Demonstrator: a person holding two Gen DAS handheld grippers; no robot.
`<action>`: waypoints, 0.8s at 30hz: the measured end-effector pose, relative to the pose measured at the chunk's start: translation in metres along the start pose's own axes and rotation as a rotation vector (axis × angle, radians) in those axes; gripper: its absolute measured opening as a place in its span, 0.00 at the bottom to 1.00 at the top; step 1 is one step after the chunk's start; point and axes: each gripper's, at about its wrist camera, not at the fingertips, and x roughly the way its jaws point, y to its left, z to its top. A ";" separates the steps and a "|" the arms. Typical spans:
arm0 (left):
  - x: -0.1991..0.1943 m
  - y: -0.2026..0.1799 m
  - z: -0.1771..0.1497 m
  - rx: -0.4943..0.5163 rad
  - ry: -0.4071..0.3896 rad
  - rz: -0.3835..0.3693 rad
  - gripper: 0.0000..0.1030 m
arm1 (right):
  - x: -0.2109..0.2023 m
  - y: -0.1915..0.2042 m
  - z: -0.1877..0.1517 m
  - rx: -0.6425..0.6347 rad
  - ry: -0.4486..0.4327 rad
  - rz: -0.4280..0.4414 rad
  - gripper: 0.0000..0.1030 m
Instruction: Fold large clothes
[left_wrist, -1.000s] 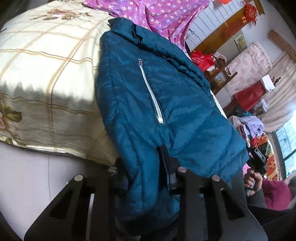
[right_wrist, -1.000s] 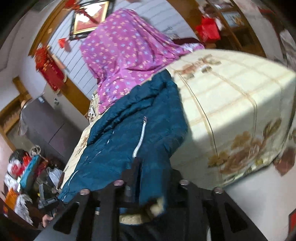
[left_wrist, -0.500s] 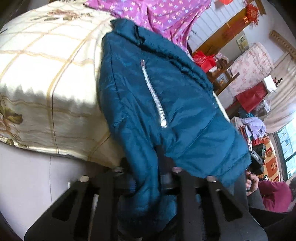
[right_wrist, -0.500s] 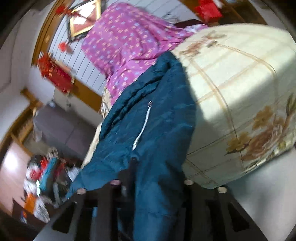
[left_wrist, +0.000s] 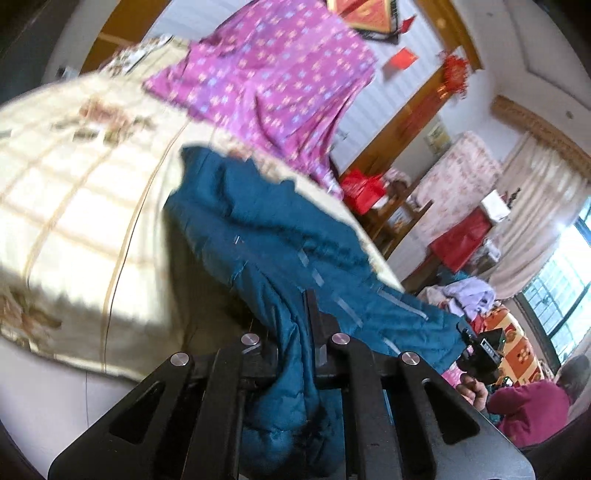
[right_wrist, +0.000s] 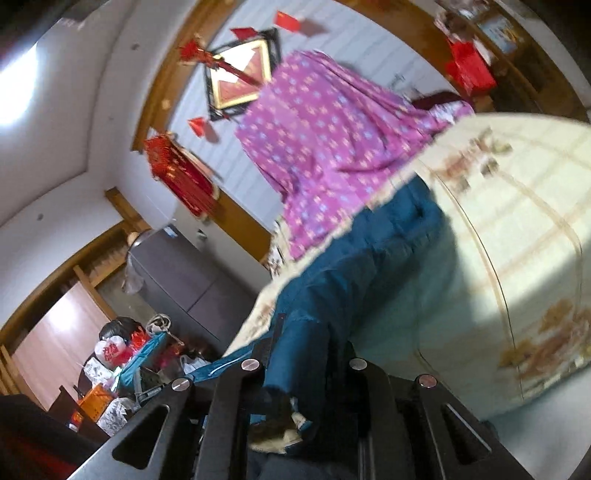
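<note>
The jacket, a dark teal padded one, is clamped at its near end by both claws and trails from them up onto the bed, where its far end lies toward the head end, near the edge of the bed. The left claw is clenched on a thick bunch of the fabric, which bulges out below its fingers. The right claw is likewise clenched on a fold of the jacket, with what looks like a pale lining edge showing under the grip. The stretch between claws and bed hangs off the foot edge and looks lifted rather than resting.

Beyond the jacket, a purple flowered cloth is draped at the head of the bed, its hem close to the jacket's far end. The bed's cream checked cover is otherwise bare on the side away from the jacket.

Both views are smeared, so the fine hold is hard to judge. The likely trouble is slippage: the shell looks slick and the padding bulky, so a fast swing could pull a bunch free from one claw and let that side drop to the floor. Uneven grips could also leave the fold skewed, or the far end could drag the purple cloth along.

No containers can be made out clearly; the clutter beside the bed is too blurred to sort.
</note>
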 end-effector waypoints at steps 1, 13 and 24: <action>-0.005 -0.002 0.007 0.008 -0.015 -0.002 0.07 | -0.001 0.006 0.004 -0.013 -0.011 0.005 0.14; 0.036 -0.010 0.083 0.081 -0.160 0.160 0.07 | 0.042 0.030 0.070 -0.091 -0.172 -0.145 0.14; 0.148 -0.003 0.210 0.163 -0.193 0.279 0.07 | 0.160 0.010 0.187 -0.098 -0.188 -0.252 0.14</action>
